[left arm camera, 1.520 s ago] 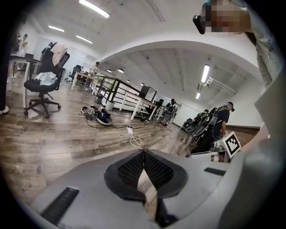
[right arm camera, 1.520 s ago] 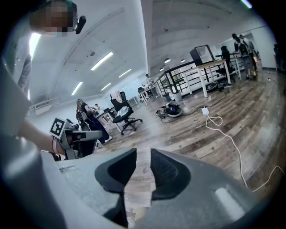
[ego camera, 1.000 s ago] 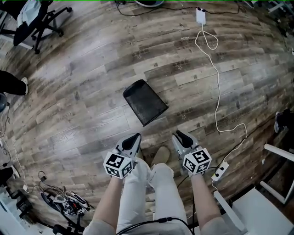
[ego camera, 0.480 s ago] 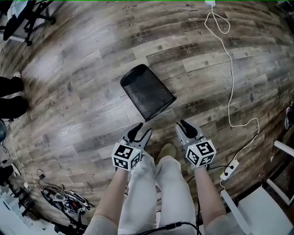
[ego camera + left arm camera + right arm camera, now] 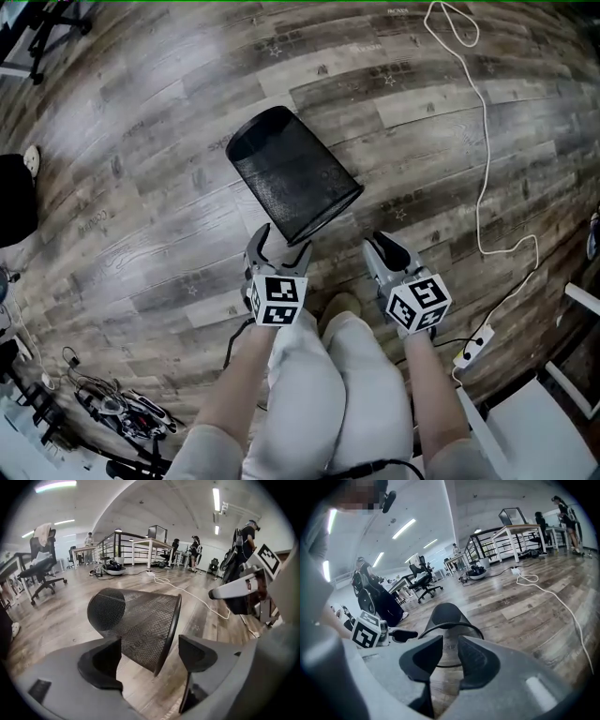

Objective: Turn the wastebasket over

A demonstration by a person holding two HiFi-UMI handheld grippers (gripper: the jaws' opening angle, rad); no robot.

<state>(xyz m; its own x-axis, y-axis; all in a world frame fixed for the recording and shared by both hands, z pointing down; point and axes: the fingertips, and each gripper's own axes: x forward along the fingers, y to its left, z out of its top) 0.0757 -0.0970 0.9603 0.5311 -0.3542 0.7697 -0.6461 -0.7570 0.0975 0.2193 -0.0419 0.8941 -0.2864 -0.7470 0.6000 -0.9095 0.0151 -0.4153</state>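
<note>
The black mesh wastebasket [image 5: 291,173] lies on its side on the wood floor, its open mouth toward me. My left gripper [image 5: 278,246] is just in front of the near rim, its jaws opening wide. In the left gripper view the lower edge of the wastebasket [image 5: 136,623] reaches between the jaws of the left gripper [image 5: 150,648], and the pads do not touch it. My right gripper [image 5: 386,248] hovers to the right of the basket, apart from it. Its jaws [image 5: 450,651] stand a narrow gap apart with nothing between them, and the wastebasket [image 5: 447,620] lies ahead.
A white cable [image 5: 483,141] runs down the floor at the right to a power strip [image 5: 472,347]. White furniture [image 5: 553,412] stands at the lower right, tangled cables [image 5: 122,412] at the lower left. My legs and a shoe [image 5: 339,305] are just behind the grippers. An office chair [image 5: 42,569] and tables [image 5: 136,550] stand farther off.
Both grippers have come down toward the floor and closer to the wastebasket, which now looks larger. The left gripper's jaws have gone from shut to wide apart.
</note>
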